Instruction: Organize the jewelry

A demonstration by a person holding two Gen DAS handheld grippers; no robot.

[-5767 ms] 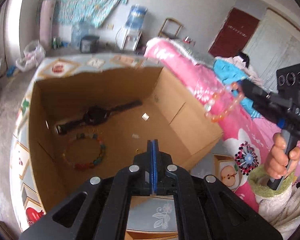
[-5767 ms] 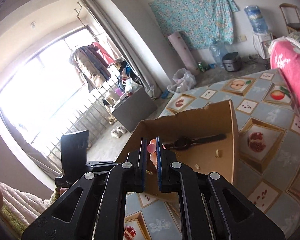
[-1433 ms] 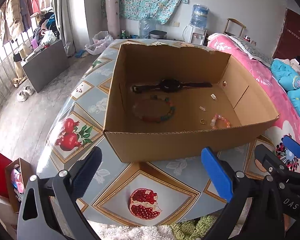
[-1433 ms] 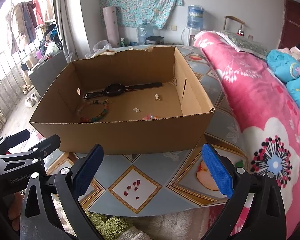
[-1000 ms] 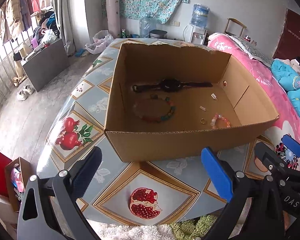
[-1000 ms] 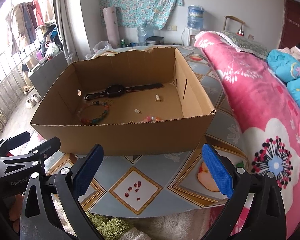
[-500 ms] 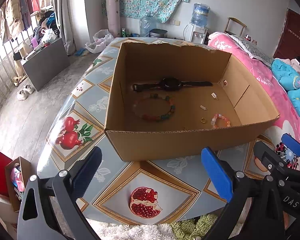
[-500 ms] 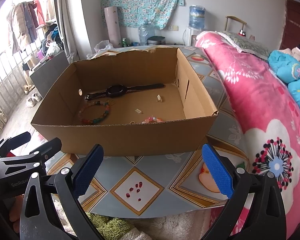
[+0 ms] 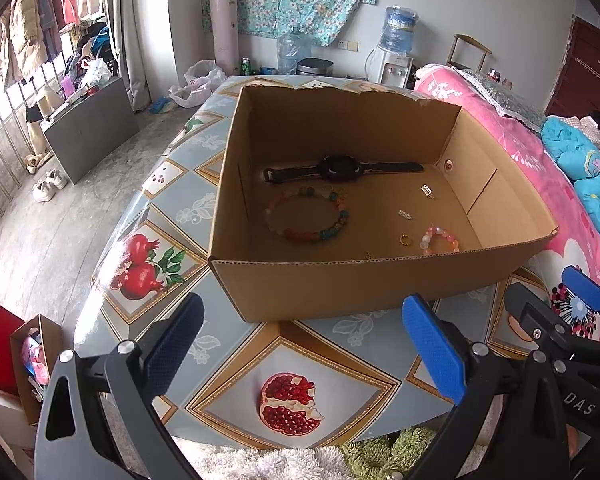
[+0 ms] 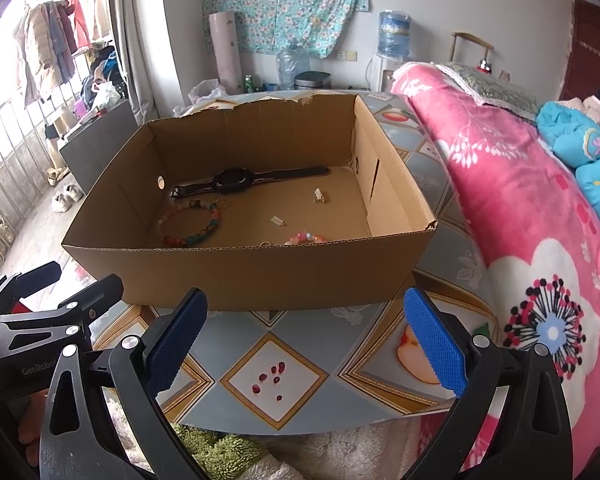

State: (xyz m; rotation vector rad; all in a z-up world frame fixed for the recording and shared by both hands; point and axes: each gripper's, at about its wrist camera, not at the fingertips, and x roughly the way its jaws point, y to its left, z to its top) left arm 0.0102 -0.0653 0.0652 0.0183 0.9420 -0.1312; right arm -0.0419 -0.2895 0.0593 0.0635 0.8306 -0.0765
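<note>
While both hand-held grippers (image 9: pixel 302 350) (image 10: pixel 306 338) gape empty, the pink beaded bracelet (image 9: pixel 440 240) lies coiled in the cardboard box (image 9: pixel 380 280).

Ahead of our open tongs, the cardboard box (image 9: pixel 364 280) holds a black watch (image 9: pixel 340 168), a multicoloured bead bracelet (image 9: pixel 306 220), a pink bracelet (image 9: pixel 440 240) and a gold ring (image 9: pixel 405 239).

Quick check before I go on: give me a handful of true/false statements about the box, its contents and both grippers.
1. The black watch lies inside the cardboard box. True.
2. The right gripper is shut on the pink bracelet. False: it is open and empty; the bracelet lies on the box floor.
3. The multicoloured bead bracelet lies nearer the front wall than the watch does. True.
4. The left gripper is inside the box. False: it is open, outside the front wall.
5. The small gold ring lies outside on the tablecloth. False: it is in the box, beside the pink bracelet.
</note>
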